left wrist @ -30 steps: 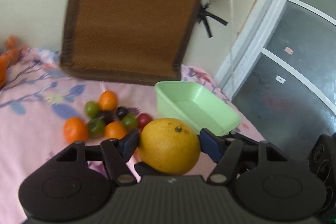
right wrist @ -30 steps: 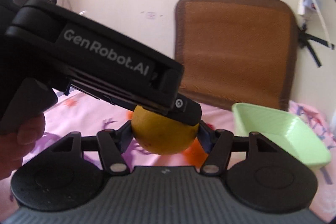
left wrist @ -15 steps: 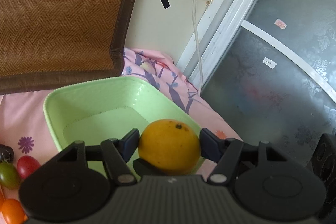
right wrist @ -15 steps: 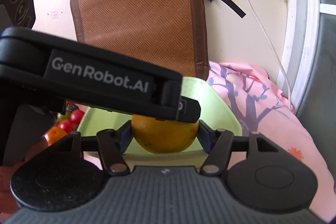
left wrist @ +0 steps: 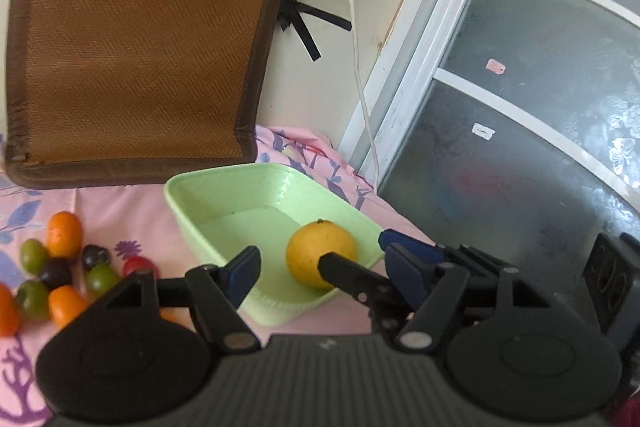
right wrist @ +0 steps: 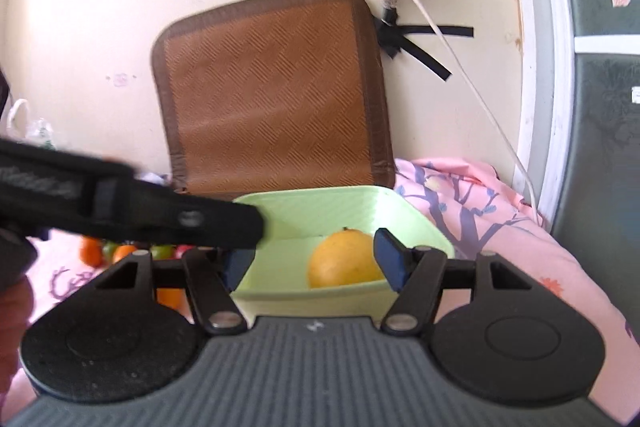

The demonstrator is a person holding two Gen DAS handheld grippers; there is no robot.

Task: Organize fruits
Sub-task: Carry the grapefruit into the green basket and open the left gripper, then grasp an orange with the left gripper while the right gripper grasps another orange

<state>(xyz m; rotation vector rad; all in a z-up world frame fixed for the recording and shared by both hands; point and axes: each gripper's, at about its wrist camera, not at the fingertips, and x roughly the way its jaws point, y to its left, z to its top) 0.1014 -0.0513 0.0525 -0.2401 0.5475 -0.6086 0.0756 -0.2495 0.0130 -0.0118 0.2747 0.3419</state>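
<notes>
Pink floral bedding (left wrist: 120, 203) covers the bed in the left wrist view, with a brown woven mat (left wrist: 136, 47) leaning on the cream wall behind. A second ago the left gripper (left wrist: 320, 259) had the large yellow-orange fruit (left wrist: 320, 253) pinched between its blue pads; now that fruit sits on the floor of the green tray (left wrist: 224, 195), toward its near right corner. The jaws have just been opening and stand well apart, nothing between the pads. A dark finger of the other gripper crosses in front of the fruit. Small oranges, green and dark fruits (left wrist: 60, 267) lie clustered on the bedding left of the tray.

From the right wrist view, the same tray (right wrist: 400, 203) lies straight ahead with the fruit (right wrist: 344, 259) inside, beyond the right gripper (right wrist: 316, 263). Its jaws stand about half open, and the fruit appears to lie past the pads, not gripped. The left gripper's black body (right wrist: 132, 207), blurred, crosses from the left.

One fruit appears delivered, so the small pile probably comes next.
</notes>
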